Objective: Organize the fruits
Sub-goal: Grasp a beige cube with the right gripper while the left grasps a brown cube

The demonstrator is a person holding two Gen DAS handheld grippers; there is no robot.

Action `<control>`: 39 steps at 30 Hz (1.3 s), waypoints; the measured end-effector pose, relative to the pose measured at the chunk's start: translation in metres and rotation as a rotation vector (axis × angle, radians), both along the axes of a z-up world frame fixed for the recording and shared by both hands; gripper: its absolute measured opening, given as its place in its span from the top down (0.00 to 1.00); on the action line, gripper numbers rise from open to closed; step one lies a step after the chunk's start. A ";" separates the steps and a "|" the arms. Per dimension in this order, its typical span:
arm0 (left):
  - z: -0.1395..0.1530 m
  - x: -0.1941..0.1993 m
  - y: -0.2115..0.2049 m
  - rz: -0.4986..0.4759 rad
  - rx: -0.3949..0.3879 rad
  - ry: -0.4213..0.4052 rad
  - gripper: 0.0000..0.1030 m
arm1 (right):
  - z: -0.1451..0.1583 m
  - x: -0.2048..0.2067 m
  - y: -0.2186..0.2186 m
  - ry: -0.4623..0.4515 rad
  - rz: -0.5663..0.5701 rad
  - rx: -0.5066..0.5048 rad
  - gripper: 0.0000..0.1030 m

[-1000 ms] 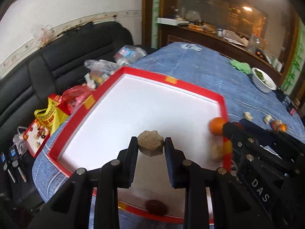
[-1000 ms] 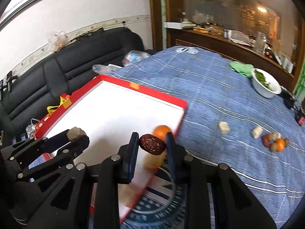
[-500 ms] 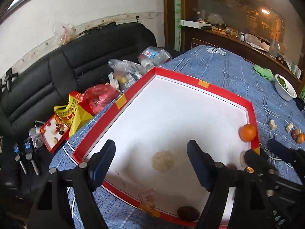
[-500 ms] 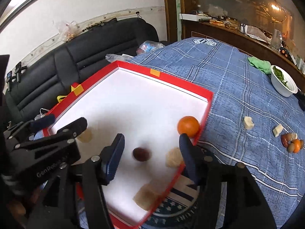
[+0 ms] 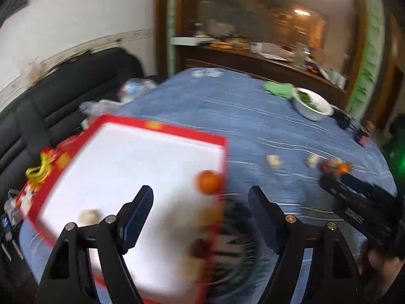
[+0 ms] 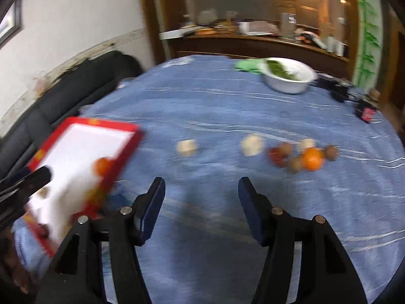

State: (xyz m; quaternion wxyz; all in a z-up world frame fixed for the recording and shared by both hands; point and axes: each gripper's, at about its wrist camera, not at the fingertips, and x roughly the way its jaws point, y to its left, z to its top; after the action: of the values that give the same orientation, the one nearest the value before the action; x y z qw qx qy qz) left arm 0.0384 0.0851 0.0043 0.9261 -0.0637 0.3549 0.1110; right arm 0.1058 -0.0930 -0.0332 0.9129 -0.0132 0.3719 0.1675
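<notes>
No writing could be read, both views being smeared. The left gripper (image 5: 201, 200) and right gripper (image 6: 201, 192) both stood spread wide, holding nothing. An orange (image 5: 208, 181) and several blurred pieces lay in the red-rimmed white tray (image 5: 162, 124); two pale pieces (image 6: 187, 147) and a mixed fruit cluster (image 6: 303, 155) lay apart on the blue tablecloth (image 6: 215, 101), beyond them a white bowl of greens (image 6: 288, 76).

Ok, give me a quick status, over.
Left gripper open, empty. Right gripper open, empty. One orange in red tray; loose fruit cluster on the blue cloth. Path ahead clear.
</notes>
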 end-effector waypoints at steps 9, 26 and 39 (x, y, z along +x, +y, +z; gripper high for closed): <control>-0.021 0.059 -0.039 -0.045 -0.011 0.070 0.25 | -0.010 0.071 -0.002 0.022 0.030 -0.083 0.43; -0.046 0.108 -0.059 -0.039 -0.007 0.128 0.27 | -0.021 0.076 -0.025 0.048 0.007 -0.059 0.71; -0.066 0.128 -0.080 -0.069 0.051 0.213 0.79 | -0.003 0.035 -0.054 0.010 -0.015 0.002 0.71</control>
State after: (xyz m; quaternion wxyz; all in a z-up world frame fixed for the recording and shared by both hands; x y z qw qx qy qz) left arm 0.1663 0.0047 -0.0616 0.8878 -0.0156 0.4502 0.0943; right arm 0.1411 -0.1465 -0.0361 0.9124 -0.0086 0.3762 0.1611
